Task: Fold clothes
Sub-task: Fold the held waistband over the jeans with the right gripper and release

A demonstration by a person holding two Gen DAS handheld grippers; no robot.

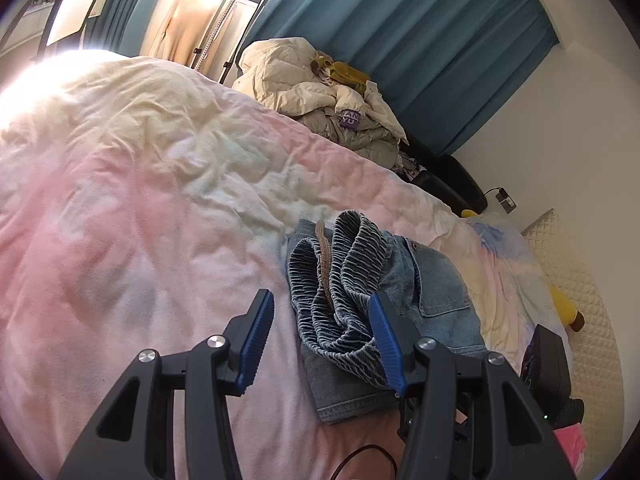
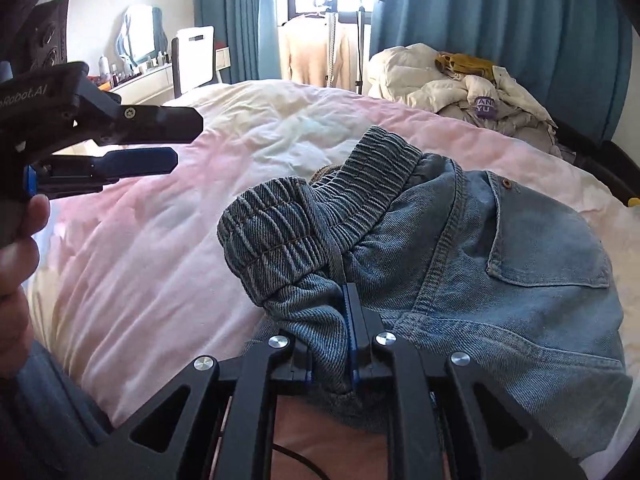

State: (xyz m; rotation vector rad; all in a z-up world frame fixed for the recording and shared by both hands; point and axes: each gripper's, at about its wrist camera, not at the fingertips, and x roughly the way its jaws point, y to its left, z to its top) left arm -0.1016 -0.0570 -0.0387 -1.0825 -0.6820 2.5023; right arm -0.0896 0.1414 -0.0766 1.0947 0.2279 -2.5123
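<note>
We find the jeans [image 2: 480, 264] lying on the bed [image 2: 168, 224] in the lower right of the right wrist view, bunched rather than flat; the elastic waistband [image 2: 332, 204] is rucked up at centre frame, and a back pocket [image 2: 548, 236] faces up towards the right edge; the right gripper [image 2: 344, 320] at bottom centre has its blue pads pinched onto a fold of denim just below the waistband, with cloth visibly caught between them; the left gripper [image 2: 176, 140] enters from the upper left of that view, held by a hand [image 2: 16, 248] at the left edge, its jaws parted and nothing between them, hanging above the pink and cream duvet well clear of the denim. In the left wrist view the same left gripper [image 1: 320, 320] sits at bottom centre with its pads standing apart; the one towards the right lies just beside the ribbed waistband [image 1: 340, 276], though we cannot tell whether it touches; the jeans [image 1: 436, 300] rest right of centre, a brown drawstring [image 1: 324, 260] trailing across the waistband; a heap of cream bedding or coats [image 1: 320, 88] sits beyond the bed at upper centre, before a teal curtain [image 1: 420, 40]; a yellow soft toy [image 1: 564, 308] lies at the right edge near a quilted pillow [image 1: 580, 280].
</note>
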